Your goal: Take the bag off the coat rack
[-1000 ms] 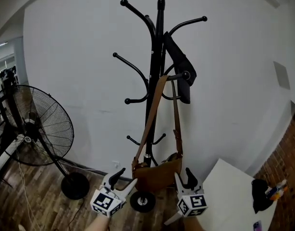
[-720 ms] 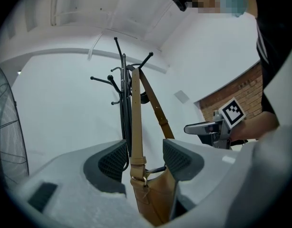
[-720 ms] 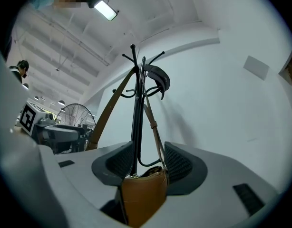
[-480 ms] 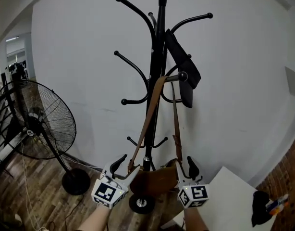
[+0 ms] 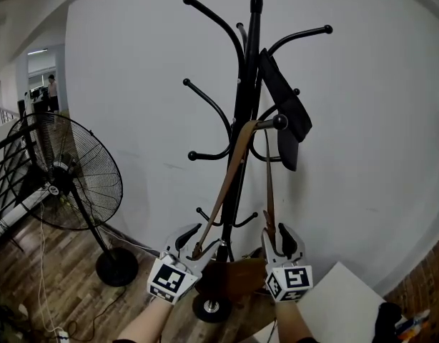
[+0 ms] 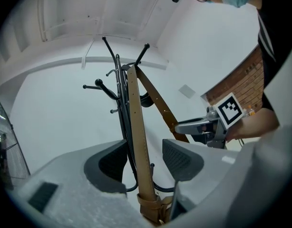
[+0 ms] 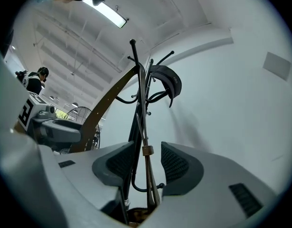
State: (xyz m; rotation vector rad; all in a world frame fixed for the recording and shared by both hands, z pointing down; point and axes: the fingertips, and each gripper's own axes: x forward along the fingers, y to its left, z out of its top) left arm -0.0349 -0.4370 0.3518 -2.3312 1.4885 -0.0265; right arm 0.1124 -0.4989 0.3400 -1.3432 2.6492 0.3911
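A brown leather bag [image 5: 237, 277] hangs low against the black coat rack [image 5: 245, 120], its long strap [image 5: 232, 181] looped over a hook [image 5: 278, 122]. My left gripper [image 5: 195, 239] is open, and the strap's left run [image 6: 136, 141] passes between its pads without being pinched. The right gripper [image 5: 280, 240] is open too, straddling the thin right run [image 7: 147, 170] just above the bag. In the left gripper view the right gripper [image 6: 208, 126] shows beyond the strap. A black cap [image 5: 287, 113] hangs on an upper hook.
A standing fan [image 5: 69, 177] is at the left on the wooden floor. A white table corner [image 5: 334, 302] lies at the lower right with a dark object [image 5: 388, 320] on it. The white wall is close behind the rack. A person [image 5: 53, 86] stands far off at the left.
Both grippers have risen and moved in, so each now straddles a run of the strap above the bag. The head view has come closer to the rack.
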